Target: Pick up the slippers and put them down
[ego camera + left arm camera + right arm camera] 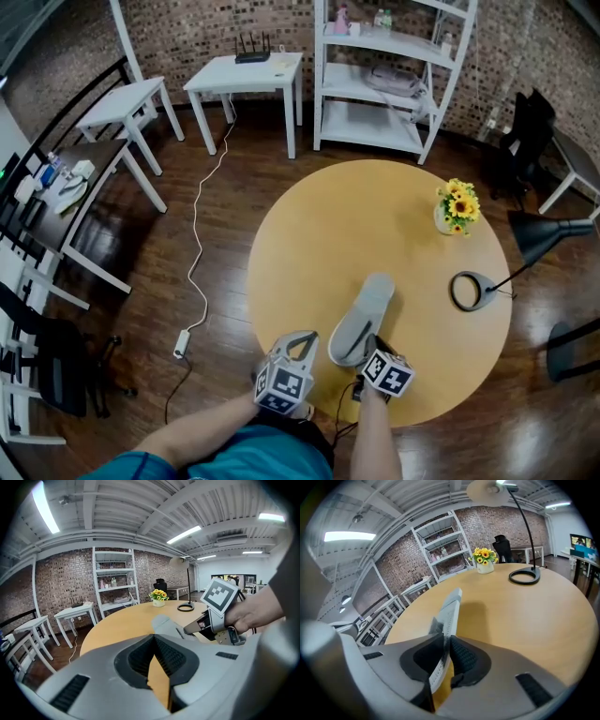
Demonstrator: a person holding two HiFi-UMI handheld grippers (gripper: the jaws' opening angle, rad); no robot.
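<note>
Right hand-held gripper (368, 349) (446, 637) is pinched onto the heel end of a slipper (367, 314) (449, 613). In the right gripper view both black ribbed pads are pressed against the slipper's thin edge, one from each side.

The slipper is plain light grey, long, and rounded at both ends. In the right gripper view it is turned on its edge, and fine ribbing is seen along the pale side that faces the camera. A darker grey patch is seen close to the pads. A shadow is cast on the worktop (511, 616) at the slipper's 3 o'clock side. Whether the far end touches the worktop cannot be determined.

In the head view the slipper is located over the round, wood-coloured worktop (356, 225), between its centre and its 6 o'clock edge. The heel is directed to 6 o'clock and the toe to about 1 o'clock.

The left hand-held gripper (300, 342) (153, 637) is held just beside the right one, at its 9 o'clock. Its pad tips are pressed together and nothing is gripped. The slipper (166, 625) is seen beyond them.

A vase of yellow flowers (457, 208) is placed at the worktop's 2 o'clock, and a black ring-shaped lamp base (472, 291) at its 3 o'clock. Both stand well apart from the slipper.
</note>
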